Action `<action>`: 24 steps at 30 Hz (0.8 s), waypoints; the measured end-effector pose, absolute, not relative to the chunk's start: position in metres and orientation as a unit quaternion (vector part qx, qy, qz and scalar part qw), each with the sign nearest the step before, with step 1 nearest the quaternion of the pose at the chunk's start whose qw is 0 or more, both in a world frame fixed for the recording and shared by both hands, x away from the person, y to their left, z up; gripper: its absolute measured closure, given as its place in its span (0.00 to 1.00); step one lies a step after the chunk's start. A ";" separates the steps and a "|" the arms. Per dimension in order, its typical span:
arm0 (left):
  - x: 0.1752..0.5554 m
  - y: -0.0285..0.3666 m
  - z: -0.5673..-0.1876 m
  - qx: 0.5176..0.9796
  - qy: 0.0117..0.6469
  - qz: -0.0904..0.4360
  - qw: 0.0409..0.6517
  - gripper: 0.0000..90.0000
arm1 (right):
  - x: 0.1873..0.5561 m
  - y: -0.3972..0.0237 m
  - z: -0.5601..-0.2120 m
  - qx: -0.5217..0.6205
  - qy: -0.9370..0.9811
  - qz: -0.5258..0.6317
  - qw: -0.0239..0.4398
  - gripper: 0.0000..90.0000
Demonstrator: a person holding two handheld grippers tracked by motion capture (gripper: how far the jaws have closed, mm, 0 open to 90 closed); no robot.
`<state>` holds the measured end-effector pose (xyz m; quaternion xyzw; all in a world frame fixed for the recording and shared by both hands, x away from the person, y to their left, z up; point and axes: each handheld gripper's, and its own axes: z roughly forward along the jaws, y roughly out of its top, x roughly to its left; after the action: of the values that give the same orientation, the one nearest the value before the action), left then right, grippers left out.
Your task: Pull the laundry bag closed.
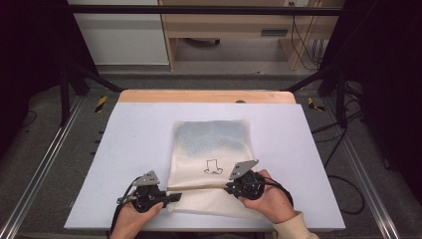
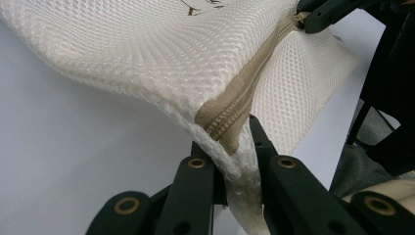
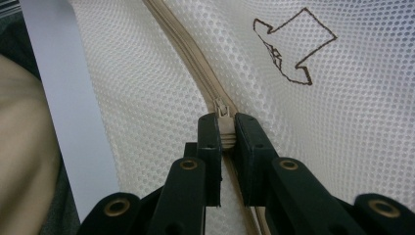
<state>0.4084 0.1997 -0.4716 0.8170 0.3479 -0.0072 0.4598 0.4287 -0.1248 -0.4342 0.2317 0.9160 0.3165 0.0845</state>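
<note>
A white mesh bag [image 1: 211, 144] lies flat on the pale table [image 1: 134, 134], with something blue-grey inside its far half and a small brown outline drawing [image 1: 214, 167] on it. A beige zipper [image 2: 244, 83] runs across its near end. My left gripper [image 1: 175, 196] is shut on the bag's left edge, pinching the mesh and the zipper's end [image 2: 230, 142] and lifting that corner slightly. My right gripper [image 1: 228, 188] is shut on the zipper pull [image 3: 224, 110], its jaws [image 3: 225, 127] straddling the zipper line. The right gripper [image 2: 313, 19] also appears far off in the left gripper view.
A wooden strip [image 1: 206, 96] borders the table's far edge. Metal rails [image 1: 40, 164] run down both sides, and cables [image 1: 338, 164] lie on the floor at the right. A cabinet [image 1: 224, 30] stands beyond the table. Open table surface lies left and right of the bag.
</note>
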 end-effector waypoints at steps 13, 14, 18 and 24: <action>0.408 0.198 -0.473 0.818 0.347 -0.011 0.459 0.93 | 0.427 -0.139 -0.434 0.251 0.908 0.323 0.092 0.91; 0.408 0.198 -0.473 0.818 0.347 -0.010 0.459 0.93 | 0.427 -0.140 -0.435 0.252 0.908 0.323 0.094 0.91; 0.408 0.198 -0.473 0.818 0.347 -0.011 0.458 0.93 | 0.425 -0.145 -0.435 0.257 0.905 0.325 0.095 0.91; 0.408 0.198 -0.473 0.818 0.347 -0.012 0.459 0.93 | 0.424 -0.151 -0.435 0.263 0.903 0.326 0.099 0.91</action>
<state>0.4078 0.1976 -0.4731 0.8179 0.3472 -0.0118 0.4587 0.4236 -0.1513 -0.4352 0.2634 0.9027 0.3255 0.0987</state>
